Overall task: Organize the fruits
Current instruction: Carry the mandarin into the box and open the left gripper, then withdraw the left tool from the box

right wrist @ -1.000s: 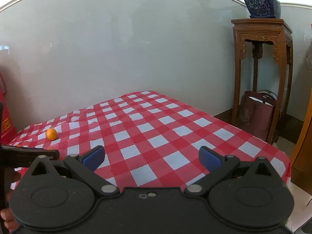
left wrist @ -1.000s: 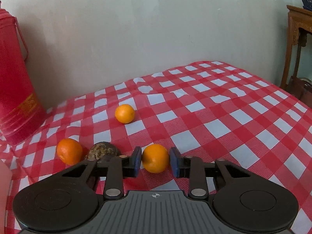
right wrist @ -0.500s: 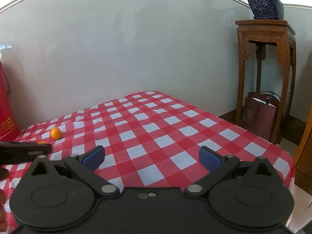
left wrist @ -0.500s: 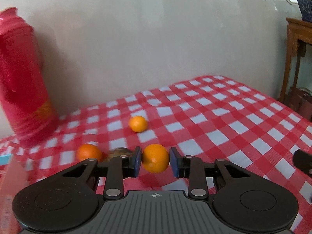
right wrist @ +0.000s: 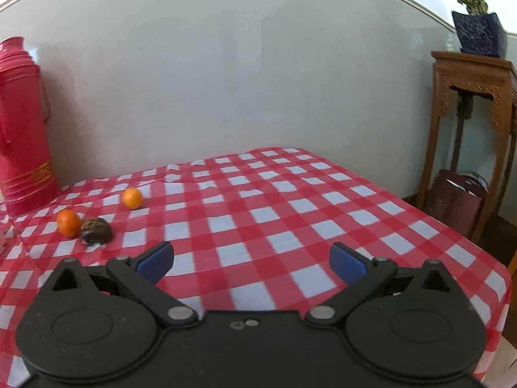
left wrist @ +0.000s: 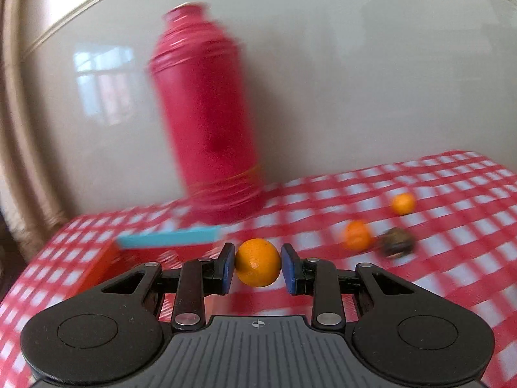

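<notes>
Left wrist view: left gripper [left wrist: 257, 264] clamped on an orange [left wrist: 257, 262], lifted off the worktop, orange tray [left wrist: 97, 266] low and left of the jaws. Right wrist view: right gripper [right wrist: 251, 259] spread wide, empty; remaining oranges [right wrist: 68, 222] far left.

We see a pale, glossy wall [right wrist: 242, 74] with a thin moulding curving along its top, and a window's reflection [left wrist: 103, 80] shining on it at the left. A table under a red-and-white checked cloth [right wrist: 290, 207] stands against it. To the right stands a carved wooden stand [right wrist: 471, 97] with a potted plant [right wrist: 478, 29] in a dark blue pot on top
</notes>
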